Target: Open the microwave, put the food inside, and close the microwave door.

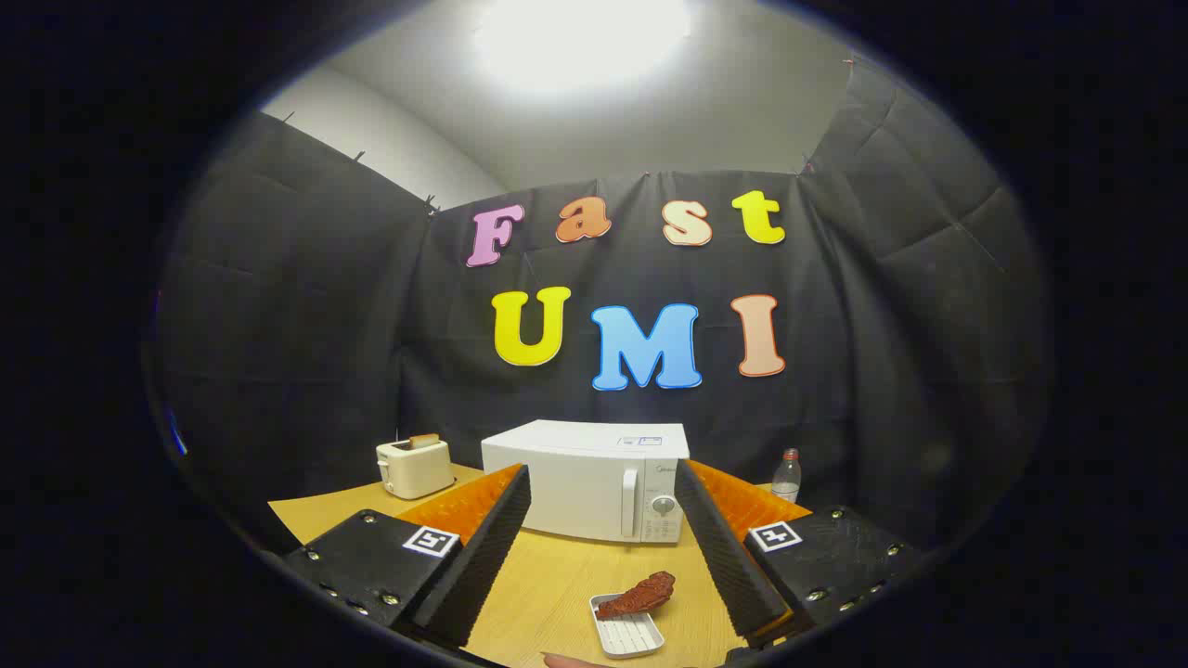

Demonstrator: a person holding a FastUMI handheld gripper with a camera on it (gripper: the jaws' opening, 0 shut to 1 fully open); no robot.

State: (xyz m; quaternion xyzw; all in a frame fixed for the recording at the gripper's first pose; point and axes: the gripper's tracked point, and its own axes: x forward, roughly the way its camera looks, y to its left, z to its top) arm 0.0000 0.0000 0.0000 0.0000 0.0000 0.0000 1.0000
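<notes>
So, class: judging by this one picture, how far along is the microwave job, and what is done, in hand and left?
Nothing looks done: the white box-shaped microwave has its door shut. In hand: the gripper is open, its fingers spread and holding nothing, pointed at the microwave. The reddish-brown piece of food lies between them on a small white ribbed tray on the wooden table. Left: open the door, put the food inside, close it.

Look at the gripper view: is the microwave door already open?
No, the microwave door sits flush and closed, with the hand-held gripper open short of it.
</notes>
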